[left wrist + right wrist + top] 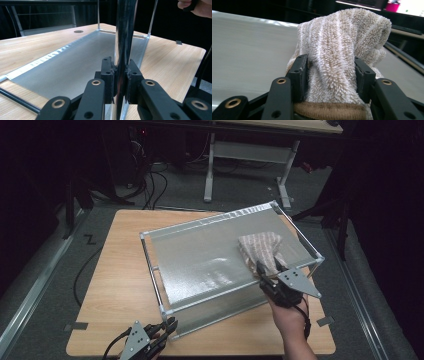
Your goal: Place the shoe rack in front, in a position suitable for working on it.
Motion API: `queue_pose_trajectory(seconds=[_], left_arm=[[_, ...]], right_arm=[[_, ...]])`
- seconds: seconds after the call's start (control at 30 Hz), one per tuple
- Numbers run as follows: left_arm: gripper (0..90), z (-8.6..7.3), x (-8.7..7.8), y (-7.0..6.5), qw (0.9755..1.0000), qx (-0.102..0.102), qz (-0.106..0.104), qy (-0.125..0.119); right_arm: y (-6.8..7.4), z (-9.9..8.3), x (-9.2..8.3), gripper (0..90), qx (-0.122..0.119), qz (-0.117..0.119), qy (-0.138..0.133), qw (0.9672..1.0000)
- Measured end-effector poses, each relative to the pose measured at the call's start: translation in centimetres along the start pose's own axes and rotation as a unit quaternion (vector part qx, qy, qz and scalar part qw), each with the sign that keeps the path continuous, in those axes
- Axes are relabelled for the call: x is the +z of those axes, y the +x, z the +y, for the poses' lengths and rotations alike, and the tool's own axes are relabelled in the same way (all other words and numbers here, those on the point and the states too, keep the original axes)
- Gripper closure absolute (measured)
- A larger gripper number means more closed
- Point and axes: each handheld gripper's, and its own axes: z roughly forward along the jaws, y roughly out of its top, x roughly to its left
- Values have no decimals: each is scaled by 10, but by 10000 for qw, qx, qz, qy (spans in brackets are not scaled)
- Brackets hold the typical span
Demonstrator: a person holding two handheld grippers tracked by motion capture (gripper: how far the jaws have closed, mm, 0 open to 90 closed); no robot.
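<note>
My left gripper (122,75) is clamped on a shiny upright metal post (124,37) of the rack, its black jaws pressed against the post from both sides. Beyond it the rack's grey shelf sheet (75,65) stretches toward the far corner of the wooden counter (170,60). A hand (197,6) shows at the top right.

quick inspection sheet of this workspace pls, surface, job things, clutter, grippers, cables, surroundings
surface: wooden table, bare around the rack
job's things: metal shelf rack; striped beige towel on its top shelf
clutter: nothing seen
grippers: left hand-held gripper shut on a chrome rack post; right hand-held gripper shut on the towel
cables: black cable over the table's left edge; more on the floor behind
surroundings: dark room, second desk frame behind
</note>
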Motion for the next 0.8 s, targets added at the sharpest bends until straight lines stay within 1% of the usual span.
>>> queue_pose_trajectory(seconds=[0.13,0.17,0.3,0.47,0.6,0.67,0.7,0.73,0.8], left_arm=[[800,0,0,0,10000,10,-5,3],[800,0,0,0,10000,9,-8,2],[800,0,0,0,10000,18,-11,-5],[800,0,0,1,10000,20,-14,-4],[800,0,0,1,10000,21,-19,-6],[800,0,0,1,10000,21,-20,-8],[800,0,0,1,10000,24,-20,-9],[800,0,0,1,10000,24,-23,-9],[800,0,0,1,10000,30,-25,-9]], right_arm=[[29,4,0,535,-89,313,-60,9995],[34,5,0,536,-98,372,-69,9992],[62,9,0,536,-216,690,-128,9973],[89,14,1,536,-265,1043,-176,9940],[112,18,1,538,-354,1342,-232,9901],[121,19,0,540,-379,1480,-258,9879],[127,21,-1,541,-409,1591,-280,9860],[131,21,-2,542,-394,1659,-275,9850],[143,24,-6,543,-435,1866,-307,9810]])
